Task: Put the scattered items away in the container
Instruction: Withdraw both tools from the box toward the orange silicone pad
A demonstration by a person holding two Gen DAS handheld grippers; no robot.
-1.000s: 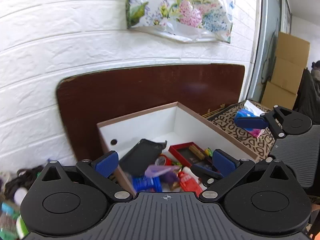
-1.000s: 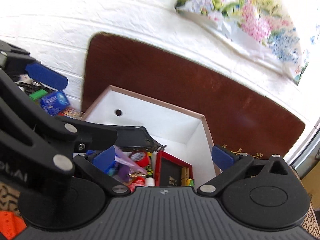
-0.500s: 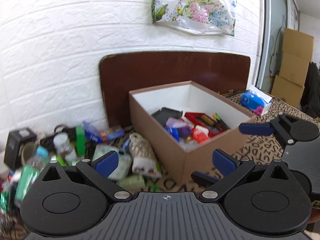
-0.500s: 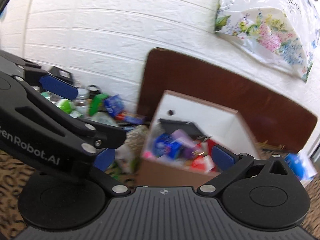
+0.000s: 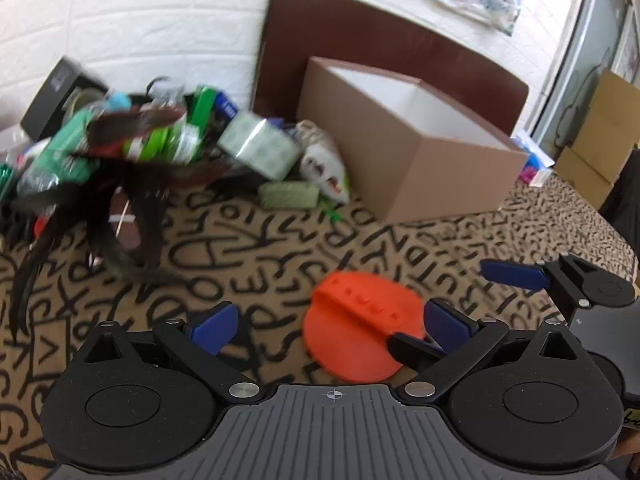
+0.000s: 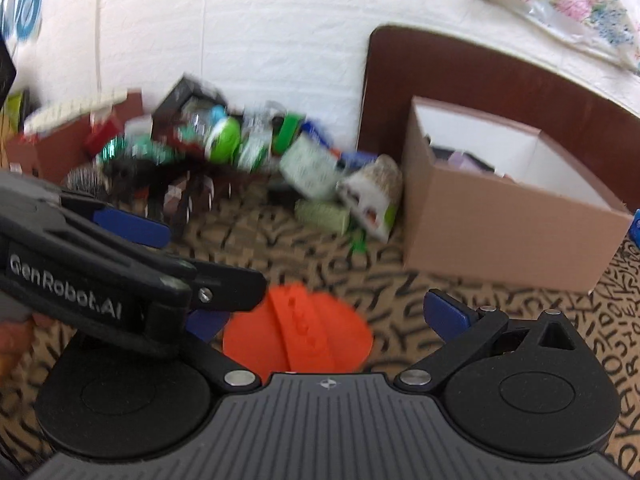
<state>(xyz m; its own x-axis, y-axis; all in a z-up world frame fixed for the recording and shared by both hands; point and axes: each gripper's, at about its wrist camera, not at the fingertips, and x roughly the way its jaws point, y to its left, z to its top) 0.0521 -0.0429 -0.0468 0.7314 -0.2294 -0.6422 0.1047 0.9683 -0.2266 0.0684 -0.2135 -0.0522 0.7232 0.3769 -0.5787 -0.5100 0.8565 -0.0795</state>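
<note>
Both grippers are hovering, spread wide and empty, over the patterned cloth.
A heap of scattered items is lying at the left; the left gripper and right gripper are flanking an orange disc; the cardboard box is sitting at the right.

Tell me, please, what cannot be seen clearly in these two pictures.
- Left wrist view: the contents of the cardboard box are hidden by its near wall.
- Right wrist view: most of the box's contents are hidden too; only a few items show over its rim.
- Both views: the pile of scattered items is motion-blurred, so labels are unreadable.
- Right wrist view: the near edge of the orange disc is covered by the right gripper body.
- Left wrist view: the feathers are smeared.
</note>
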